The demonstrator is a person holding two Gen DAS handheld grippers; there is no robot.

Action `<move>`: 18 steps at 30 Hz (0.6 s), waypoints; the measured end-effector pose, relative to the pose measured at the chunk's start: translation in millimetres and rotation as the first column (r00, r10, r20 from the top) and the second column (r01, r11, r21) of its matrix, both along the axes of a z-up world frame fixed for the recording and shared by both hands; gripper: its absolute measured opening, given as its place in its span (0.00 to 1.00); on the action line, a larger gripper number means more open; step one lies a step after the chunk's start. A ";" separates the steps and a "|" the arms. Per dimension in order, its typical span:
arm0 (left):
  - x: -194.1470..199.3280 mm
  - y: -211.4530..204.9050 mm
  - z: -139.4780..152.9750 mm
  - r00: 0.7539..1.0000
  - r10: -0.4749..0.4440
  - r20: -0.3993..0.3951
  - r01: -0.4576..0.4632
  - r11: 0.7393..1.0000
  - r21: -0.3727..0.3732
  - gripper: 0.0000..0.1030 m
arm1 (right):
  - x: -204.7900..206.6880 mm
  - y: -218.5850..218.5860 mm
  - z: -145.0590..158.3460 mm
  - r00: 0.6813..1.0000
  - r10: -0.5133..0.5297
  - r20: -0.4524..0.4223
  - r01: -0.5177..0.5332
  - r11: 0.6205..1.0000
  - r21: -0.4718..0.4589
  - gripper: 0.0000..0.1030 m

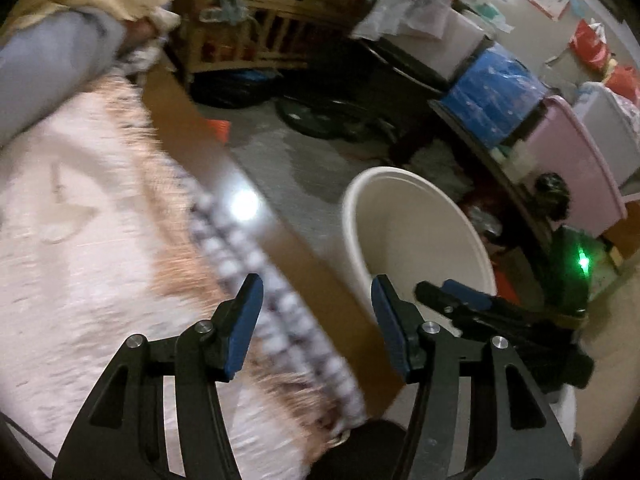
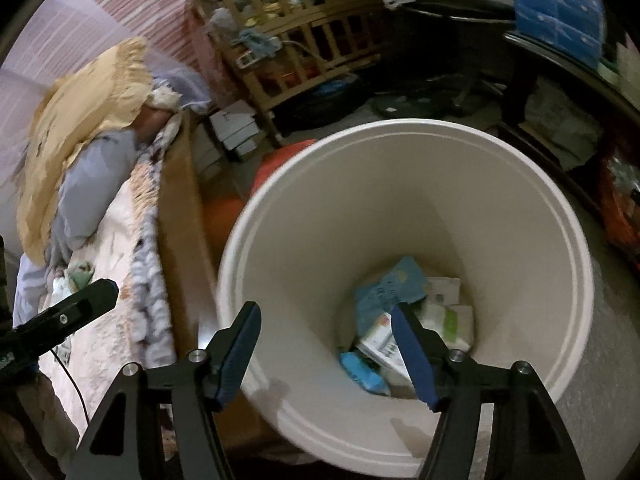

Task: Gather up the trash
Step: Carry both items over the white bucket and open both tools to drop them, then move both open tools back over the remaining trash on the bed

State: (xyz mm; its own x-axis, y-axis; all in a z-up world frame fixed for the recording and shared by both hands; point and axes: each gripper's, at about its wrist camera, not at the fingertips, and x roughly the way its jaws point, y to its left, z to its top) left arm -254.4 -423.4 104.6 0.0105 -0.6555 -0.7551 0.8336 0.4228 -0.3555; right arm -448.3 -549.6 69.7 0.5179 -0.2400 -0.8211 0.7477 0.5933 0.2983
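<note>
A white bin [image 2: 400, 125] stands on the floor beside the bed. At its bottom lie a blue packet [image 2: 390, 285], white and green packets [image 2: 446, 314] and a small blue piece [image 2: 362, 374]. My right gripper [image 2: 324, 312] hangs open over the bin's near rim with nothing between its fingers. It also shows above the bin [image 1: 384, 171] in the left wrist view as a black right gripper [image 1: 460, 296]. My left gripper [image 1: 316, 284] is open and empty over the fringed edge of the pale blanket [image 1: 80, 240]. From the right wrist view the left gripper [image 2: 92, 296] pokes in at the left.
A wooden bed frame [image 1: 208, 148] runs between blanket and bin. A yellow pillow [image 2: 80, 120] and blue-grey bedding lie at the bed's head. A wooden rack [image 2: 300, 40], white boxes [image 2: 234, 128], a blue box [image 1: 496, 88] and a pink tub [image 1: 572, 168] crowd the floor.
</note>
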 end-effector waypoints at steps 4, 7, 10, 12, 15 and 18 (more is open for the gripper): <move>12.0 26.5 2.4 0.996 0.071 0.058 -0.072 0.997 0.013 0.53 | 20.5 18.0 9.6 0.999 0.050 0.015 -0.049 0.999 -0.020 0.63; 22.7 49.2 2.1 0.988 0.122 0.099 -0.126 0.992 0.026 0.53 | 39.2 34.0 15.8 0.995 0.095 0.023 -0.095 0.995 -0.033 0.63; 35.5 74.0 1.3 0.976 0.175 0.129 -0.181 0.983 0.032 0.53 | 61.8 52.4 20.7 0.988 0.152 0.026 -0.150 0.988 -0.048 0.63; 44.9 92.3 1.4 0.966 0.216 0.139 -0.223 0.974 0.035 0.53 | 79.5 67.5 22.2 0.981 0.193 0.024 -0.192 0.980 -0.057 0.63; 57.8 116.8 2.5 0.949 0.271 0.161 -0.280 0.959 0.038 0.53 | 99.8 86.8 22.1 0.970 0.241 0.021 -0.239 0.968 -0.069 0.63; 71.5 142.7 2.2 0.933 0.317 0.169 -0.329 0.943 0.044 0.53 | 124.1 108.8 19.7 0.954 0.298 0.009 -0.297 0.952 -0.072 0.63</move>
